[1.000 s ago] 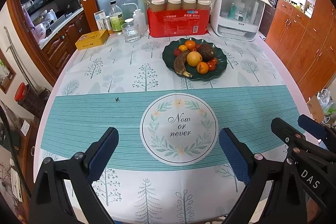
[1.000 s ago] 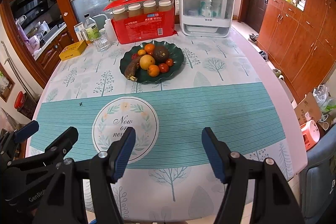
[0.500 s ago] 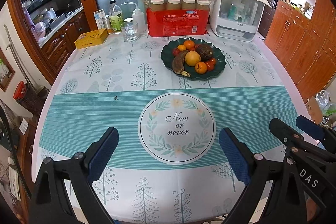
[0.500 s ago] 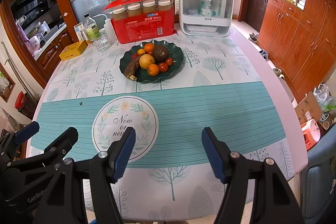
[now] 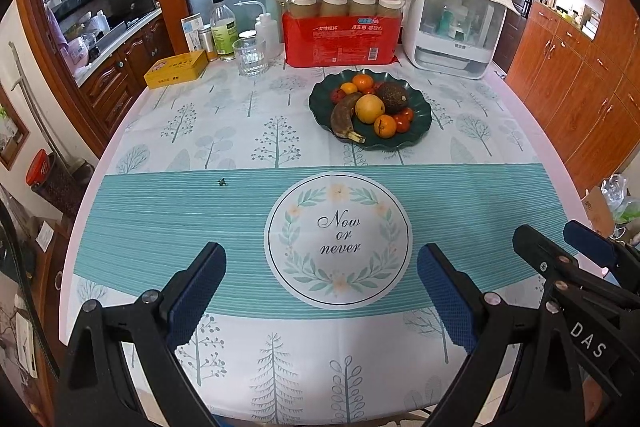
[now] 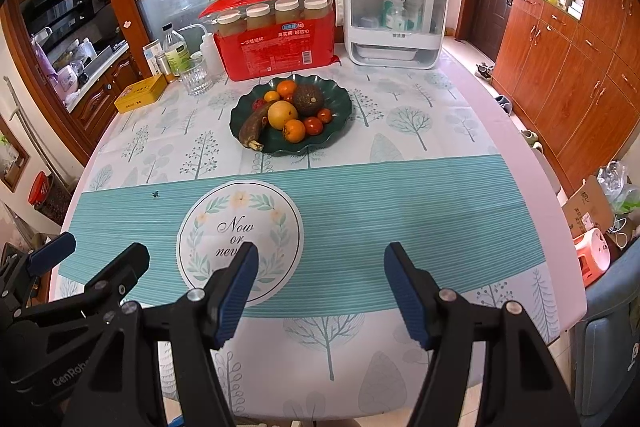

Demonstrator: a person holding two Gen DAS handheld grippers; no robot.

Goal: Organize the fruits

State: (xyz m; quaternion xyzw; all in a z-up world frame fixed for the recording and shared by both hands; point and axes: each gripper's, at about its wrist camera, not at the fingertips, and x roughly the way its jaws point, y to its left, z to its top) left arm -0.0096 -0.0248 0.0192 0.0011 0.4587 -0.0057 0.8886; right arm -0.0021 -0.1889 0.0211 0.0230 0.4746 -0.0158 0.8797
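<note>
A dark green scalloped plate (image 5: 421, 126) (image 6: 340, 113) stands on the far half of the round table. It holds a brown overripe banana (image 5: 343, 115) (image 6: 252, 126), a yellow round fruit (image 5: 369, 108) (image 6: 282, 114), a dark avocado (image 5: 393, 92) (image 6: 309, 100), several oranges and small red tomatoes. My left gripper (image 5: 320, 273) is open and empty over the table's near edge. My right gripper (image 6: 320, 277) is open and empty beside it, to its right. Both are far short of the plate.
Behind the plate stand a red pack of paper cups (image 5: 342, 27) (image 6: 276, 39), a white covered dish rack (image 5: 454, 23) (image 6: 396, 15), a glass (image 5: 250, 57), bottles and a yellow tin (image 5: 176, 69). A round "Now or never" print (image 5: 339, 239) marks the cloth.
Both grippers have drawn back slightly from the plate; the scene sits a little farther away. The jaws stay open.
</note>
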